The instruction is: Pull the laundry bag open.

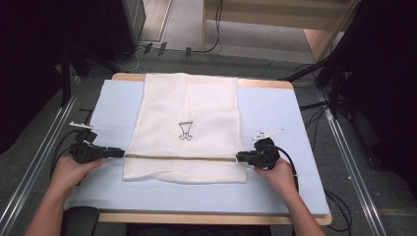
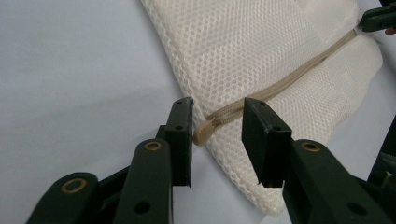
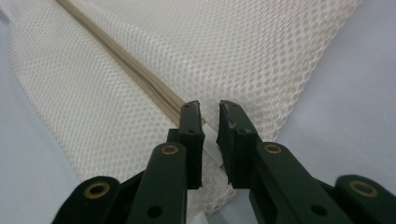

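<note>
Both ends of the mesh bag (image 1: 186, 128) zipper (image 2: 299, 74) look just let go: left gripper (image 2: 217, 128) released around the pull (image 2: 204, 133), right gripper (image 3: 210, 122) slightly parted. Next is probably backing off.

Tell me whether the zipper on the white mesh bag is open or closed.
Closed. The tan zipper runs as one joined line across the white mesh laundry bag, with its tan pull tab at the bag's left edge.
</note>
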A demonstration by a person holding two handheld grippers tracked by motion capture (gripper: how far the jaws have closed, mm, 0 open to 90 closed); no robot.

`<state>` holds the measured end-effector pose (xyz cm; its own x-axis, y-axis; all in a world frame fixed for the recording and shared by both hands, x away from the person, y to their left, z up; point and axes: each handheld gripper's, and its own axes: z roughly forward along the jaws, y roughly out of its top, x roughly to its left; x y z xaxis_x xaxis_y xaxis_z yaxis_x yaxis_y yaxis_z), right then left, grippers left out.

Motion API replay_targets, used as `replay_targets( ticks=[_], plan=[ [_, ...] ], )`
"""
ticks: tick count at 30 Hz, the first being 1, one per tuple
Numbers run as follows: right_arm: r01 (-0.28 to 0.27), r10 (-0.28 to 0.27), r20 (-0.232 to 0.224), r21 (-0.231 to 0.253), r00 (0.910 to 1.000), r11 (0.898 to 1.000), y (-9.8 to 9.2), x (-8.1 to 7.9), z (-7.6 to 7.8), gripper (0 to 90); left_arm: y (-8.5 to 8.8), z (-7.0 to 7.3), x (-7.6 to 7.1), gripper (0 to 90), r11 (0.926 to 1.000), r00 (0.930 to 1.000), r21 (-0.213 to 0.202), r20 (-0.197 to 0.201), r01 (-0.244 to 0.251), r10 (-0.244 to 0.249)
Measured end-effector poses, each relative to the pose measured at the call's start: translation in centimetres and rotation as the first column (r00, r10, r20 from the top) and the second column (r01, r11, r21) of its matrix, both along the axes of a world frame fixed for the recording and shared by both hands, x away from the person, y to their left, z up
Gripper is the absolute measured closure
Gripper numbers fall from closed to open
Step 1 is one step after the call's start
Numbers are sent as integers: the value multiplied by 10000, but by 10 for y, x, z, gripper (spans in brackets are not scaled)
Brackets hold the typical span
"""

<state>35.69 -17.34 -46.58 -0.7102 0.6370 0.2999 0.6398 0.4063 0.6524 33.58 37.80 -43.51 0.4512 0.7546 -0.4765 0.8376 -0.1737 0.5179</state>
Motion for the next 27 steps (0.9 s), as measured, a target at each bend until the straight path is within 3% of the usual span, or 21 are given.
replay_targets(
  ticks=[5,12,20,27],
  plan=[
    [296,-301,655,84,9974,9995,-5,-2,10,633,-2,2,1,507,9998,9991,197,427,-79,70],
    [883,-883,956,40,9915,9961,-19,1,12,469,3,4,3,379,9953,9890,781,1403,-580,466],
    [1776,-1755,1347,-41,9752,9841,-45,6,8,414,7,4,6,329,9896,9819,1108,1751,-919,715],
    [2131,-2104,1288,-78,9691,9770,-54,7,4,388,8,2,11,314,9848,9811,1352,1738,-1090,847]
  ],
)
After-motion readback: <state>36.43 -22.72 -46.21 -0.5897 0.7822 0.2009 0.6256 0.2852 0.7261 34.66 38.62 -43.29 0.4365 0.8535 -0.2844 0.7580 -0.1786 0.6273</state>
